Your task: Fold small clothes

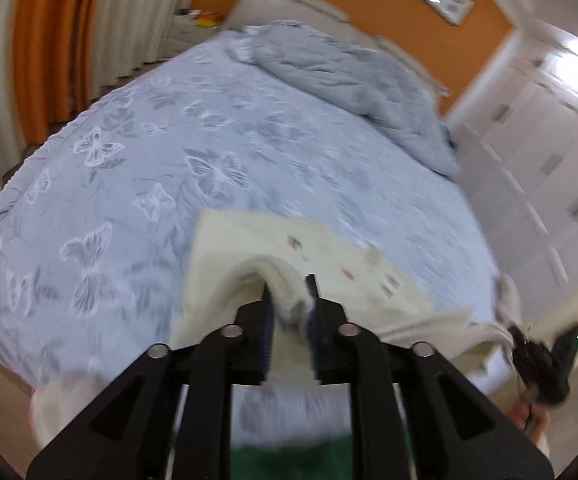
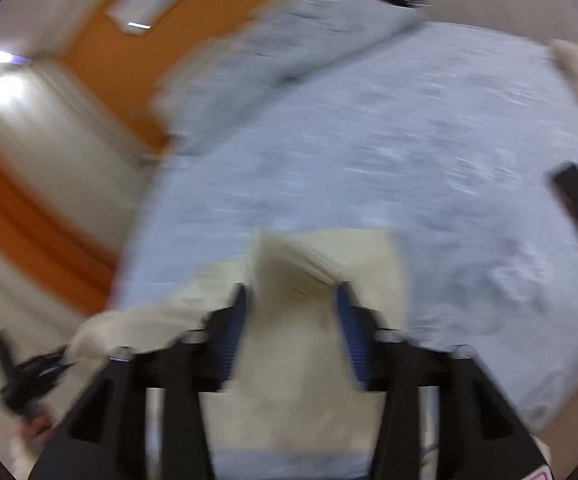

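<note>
Letting go of a cream garment [image 1: 289, 252] over the bed [image 1: 169, 168] looks like the step in hand. The left tool [image 1: 291, 292] stands partly apart, cloth bunched loosely between its pads. The right tool [image 2: 293, 300] gapes wider, cloth between its jaws too, blurred. Next, regrip an edge for another fold.
</note>
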Tool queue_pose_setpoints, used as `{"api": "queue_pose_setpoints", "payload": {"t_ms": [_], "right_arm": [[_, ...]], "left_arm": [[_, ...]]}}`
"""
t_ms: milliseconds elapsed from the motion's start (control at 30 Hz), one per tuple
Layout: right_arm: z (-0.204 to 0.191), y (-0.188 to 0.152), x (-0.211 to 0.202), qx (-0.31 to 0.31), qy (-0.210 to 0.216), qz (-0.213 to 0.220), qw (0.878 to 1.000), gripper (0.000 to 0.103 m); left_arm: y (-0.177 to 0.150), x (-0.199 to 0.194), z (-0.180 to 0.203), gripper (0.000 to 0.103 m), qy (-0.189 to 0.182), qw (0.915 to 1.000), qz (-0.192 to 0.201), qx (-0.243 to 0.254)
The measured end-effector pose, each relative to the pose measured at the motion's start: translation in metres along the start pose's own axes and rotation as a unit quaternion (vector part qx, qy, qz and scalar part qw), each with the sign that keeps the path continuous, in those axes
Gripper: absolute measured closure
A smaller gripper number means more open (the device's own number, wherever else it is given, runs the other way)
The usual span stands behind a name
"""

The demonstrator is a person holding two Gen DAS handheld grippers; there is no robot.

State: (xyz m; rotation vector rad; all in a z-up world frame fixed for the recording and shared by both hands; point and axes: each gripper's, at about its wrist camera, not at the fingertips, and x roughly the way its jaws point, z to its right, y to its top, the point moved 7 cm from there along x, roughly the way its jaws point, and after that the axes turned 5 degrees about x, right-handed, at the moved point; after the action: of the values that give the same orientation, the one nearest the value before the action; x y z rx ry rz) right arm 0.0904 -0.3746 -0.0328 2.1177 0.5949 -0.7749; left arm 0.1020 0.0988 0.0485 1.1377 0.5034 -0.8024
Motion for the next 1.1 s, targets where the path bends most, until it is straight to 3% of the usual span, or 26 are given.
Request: {"api": "queue_pose_setpoints", "payload": {"t_ms": [67, 133, 200, 267, 433, 633, 800, 833, 867, 900, 933, 967, 1000, 1100], "right_arm": [[0.004, -0.014, -0.001, 0.004, -0.003, 0.013, 1.000, 0.046], [0.008, -0.025, -0.002, -0.008, -0.005, 0.020, 1.000, 0.025], [0.017, -0.039, 0.002, -0.033, -0.034, 0.008, 0.999, 0.025], [0.028, -0.041, 0.011, -0.005, -0.028, -0.012, 1.000, 0.025], [0.030, -0.019, 0.040, 0.004, -0.044, -0.018, 0.999, 0.025], [0.023, -0.010, 0.080, -0.013, -0.051, -0.051, 0.997, 0.025], [0.013, -0.011, 0.120, -0.057, -0.093, -0.082, 0.991, 0.025], [0.012, -0.013, 0.125, -0.064, -0.096, -0.088, 0.989, 0.029], [0.009, -0.017, 0.132, -0.072, -0.099, -0.100, 0.987, 0.039], [0.008, -0.022, 0.136, -0.078, -0.103, -0.114, 0.985, 0.082], [0.005, -0.026, 0.135, -0.083, -0.103, -0.121, 0.984, 0.092], [0.000, -0.027, 0.128, -0.086, -0.091, -0.111, 0.986, 0.093], [-0.008, -0.029, 0.117, -0.090, -0.074, -0.100, 0.988, 0.093], [-0.031, -0.033, 0.056, -0.086, -0.013, -0.053, 0.995, 0.094]], "left_arm": [[0.002, 0.051, -0.020, 0.038, 0.084, 0.9961, -0.028, 0.006], [-0.011, 0.071, -0.034, 0.040, 0.142, 0.9885, -0.050, 0.014], [-0.030, 0.077, -0.042, 0.032, 0.128, 0.9898, -0.061, 0.008], [-0.044, 0.074, -0.050, 0.019, 0.119, 0.9914, -0.054, -0.004], [-0.045, 0.091, -0.065, 0.018, 0.137, 0.9882, -0.067, 0.016], [-0.024, 0.129, -0.058, 0.013, 0.113, 0.9897, -0.086, 0.017], [-0.015, 0.173, -0.063, 0.013, 0.103, 0.9875, -0.119, -0.011], [-0.015, 0.181, -0.064, 0.015, 0.096, 0.9872, -0.126, -0.022], [-0.016, 0.187, -0.065, 0.029, 0.085, 0.9872, -0.132, -0.029], [-0.017, 0.192, -0.064, 0.055, 0.078, 0.9862, -0.143, -0.030], [-0.021, 0.197, -0.063, 0.066, 0.078, 0.9836, -0.161, -0.028], [-0.023, 0.197, -0.061, 0.081, 0.084, 0.9823, -0.166, -0.023], [-0.023, 0.194, -0.059, 0.088, 0.085, 0.9835, -0.159, -0.020], [-0.019, 0.166, -0.044, 0.093, 0.064, 0.9907, -0.120, -0.007]]}}
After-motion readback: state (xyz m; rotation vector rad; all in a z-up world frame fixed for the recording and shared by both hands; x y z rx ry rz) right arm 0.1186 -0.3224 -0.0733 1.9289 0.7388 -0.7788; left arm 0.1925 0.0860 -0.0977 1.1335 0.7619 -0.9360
